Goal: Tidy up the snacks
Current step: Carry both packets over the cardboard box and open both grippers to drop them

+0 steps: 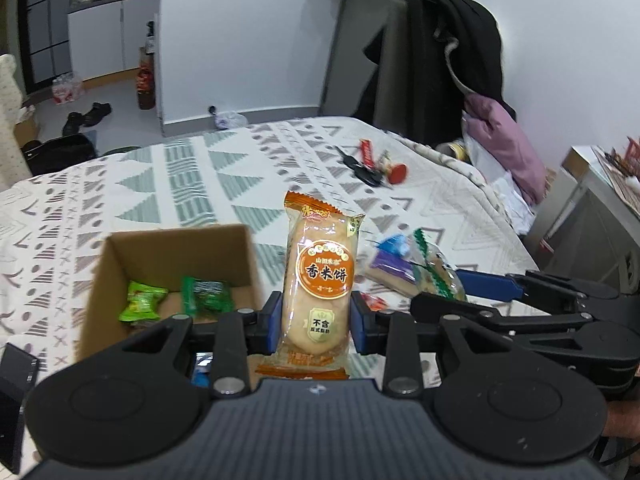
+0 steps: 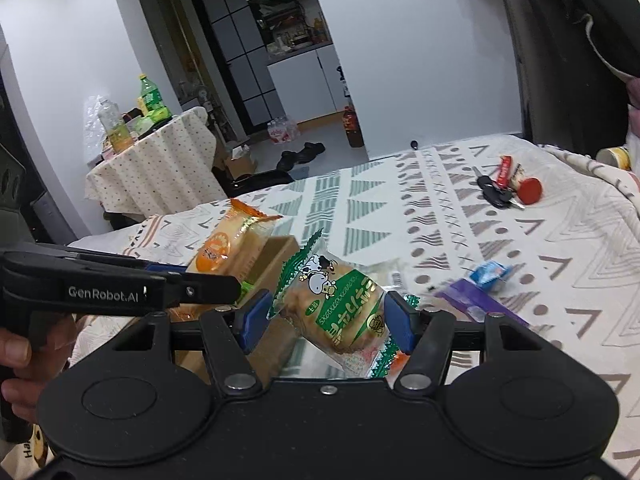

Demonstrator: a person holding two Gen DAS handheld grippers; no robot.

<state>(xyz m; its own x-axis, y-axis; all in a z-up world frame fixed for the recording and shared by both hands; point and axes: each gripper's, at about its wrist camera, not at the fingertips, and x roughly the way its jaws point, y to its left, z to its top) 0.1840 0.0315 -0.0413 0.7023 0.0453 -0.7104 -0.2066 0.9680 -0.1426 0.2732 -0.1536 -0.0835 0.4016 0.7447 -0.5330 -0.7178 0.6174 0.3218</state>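
Pinching an orange rice-cracker pack point(image 1: 317, 280), the left claw point(image 1: 316, 318) view alone shows the box's point(image 1: 96, 280) green packets point(image 1: 142, 300), while the right claw point(image 2: 326, 316) pinches a green-edged snack point(image 2: 340, 312).

Glossy plastic snack wrappers point(image 1: 318, 280); matt cardboard box point(image 1: 120, 256); cloth bedspread point(image 1: 200, 168).

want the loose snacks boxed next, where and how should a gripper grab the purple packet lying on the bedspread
Grip the purple packet across its short width, near the middle, coming straight down from above. It lies flat on the bedspread as a long narrow strip, so the long edges probably give the fingers two parallel sides. A small blue packet sits against its far end, so stay clear of that end.
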